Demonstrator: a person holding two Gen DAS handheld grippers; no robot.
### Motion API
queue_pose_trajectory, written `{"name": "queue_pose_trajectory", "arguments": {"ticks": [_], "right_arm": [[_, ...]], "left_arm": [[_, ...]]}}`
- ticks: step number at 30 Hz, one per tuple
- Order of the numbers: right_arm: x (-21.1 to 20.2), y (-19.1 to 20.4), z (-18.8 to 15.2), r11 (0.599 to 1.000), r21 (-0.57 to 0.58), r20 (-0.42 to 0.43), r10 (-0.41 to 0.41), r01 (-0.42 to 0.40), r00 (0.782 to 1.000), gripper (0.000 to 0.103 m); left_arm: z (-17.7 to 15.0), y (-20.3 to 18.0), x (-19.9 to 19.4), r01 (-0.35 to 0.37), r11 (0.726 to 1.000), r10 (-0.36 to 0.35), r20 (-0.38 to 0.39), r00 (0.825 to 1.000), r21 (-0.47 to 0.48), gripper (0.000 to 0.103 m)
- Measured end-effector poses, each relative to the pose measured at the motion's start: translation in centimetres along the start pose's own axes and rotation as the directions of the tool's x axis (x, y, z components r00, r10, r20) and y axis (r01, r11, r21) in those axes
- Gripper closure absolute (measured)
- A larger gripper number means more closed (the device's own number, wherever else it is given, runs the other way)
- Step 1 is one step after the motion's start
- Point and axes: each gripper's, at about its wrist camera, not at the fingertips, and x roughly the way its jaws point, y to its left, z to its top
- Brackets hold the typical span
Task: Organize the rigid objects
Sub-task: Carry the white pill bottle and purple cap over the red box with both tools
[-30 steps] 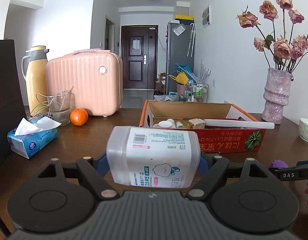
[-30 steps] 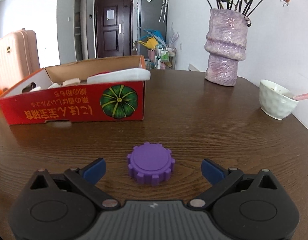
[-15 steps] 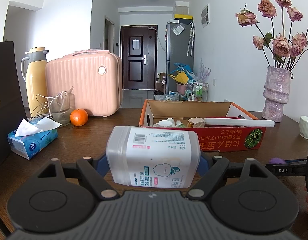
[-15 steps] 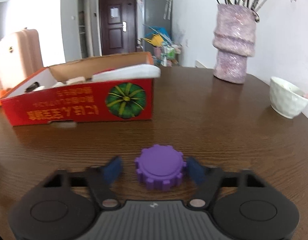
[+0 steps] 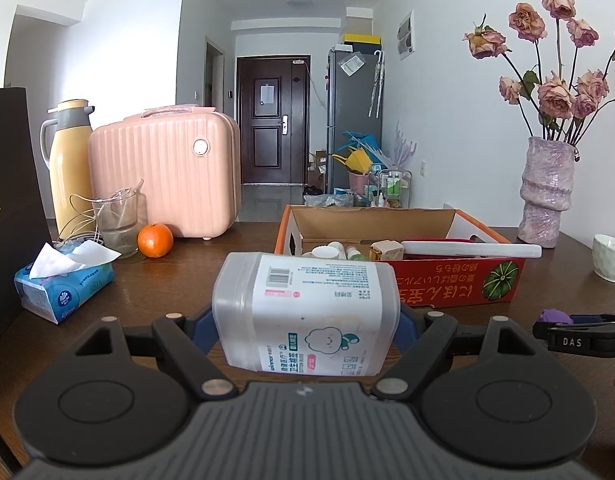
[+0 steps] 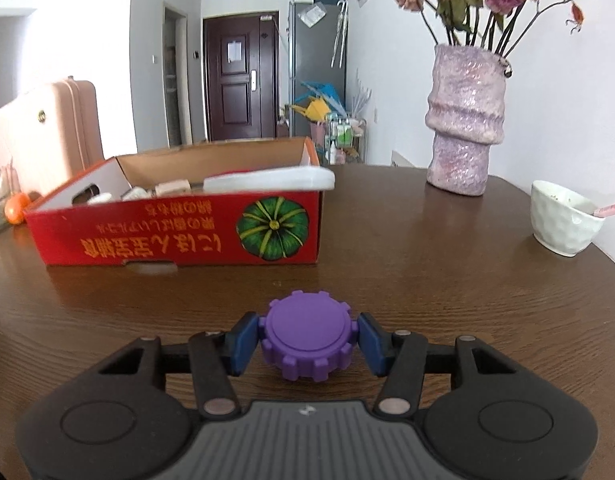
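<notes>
We work at a wooden table (image 6: 387, 240). On it stands the red box (image 6: 167, 236), open at the top, which we judge to be the collection point for the rigid objects. It already holds several items: a long white piece (image 5: 471, 249) lying across its near edge, a beige block (image 5: 385, 249) and some small white containers (image 5: 327, 251). We read these as the sorted portion of the task.

Two objects are outside the box, one in each gripper.

1. The left gripper (image 5: 305, 320) is clamped on the swab jar (image 5: 305, 312), a translucent plastic container with a printed label, lying on its side between the blue pads. The jar is near the front wall of the box but not over the opening. We cannot tell whether it is lifted clear of the table.

2. The right gripper (image 6: 306, 340) has its pads against both sides of the purple cap (image 6: 306, 336), a small toothed disc. The cap appears to sit on the table in front of the box, well short of it. We judge the grasp complete and the lift not yet begun.

Remaining work, as we judge it: carry the jar over the box wall and release it, then do the same with the cap. Free floor space toward the near left corner of the box is partly hidden, so placement room cannot be confirmed.
</notes>
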Motion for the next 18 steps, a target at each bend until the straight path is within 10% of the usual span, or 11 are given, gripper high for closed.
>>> {"name": "queue_pose_trajectory", "arguments": {"ticks": [18], "right_arm": [[-6.1, 4.8, -0.4, 0.991, -0.02, 0.147, 0.135, -0.133, 0.98, 0.05]], "left_arm": [[0.0, -0.2, -1.1, 0.01, 1.0, -0.01, 0.013, 1.0, -0.006, 0.02]]}}
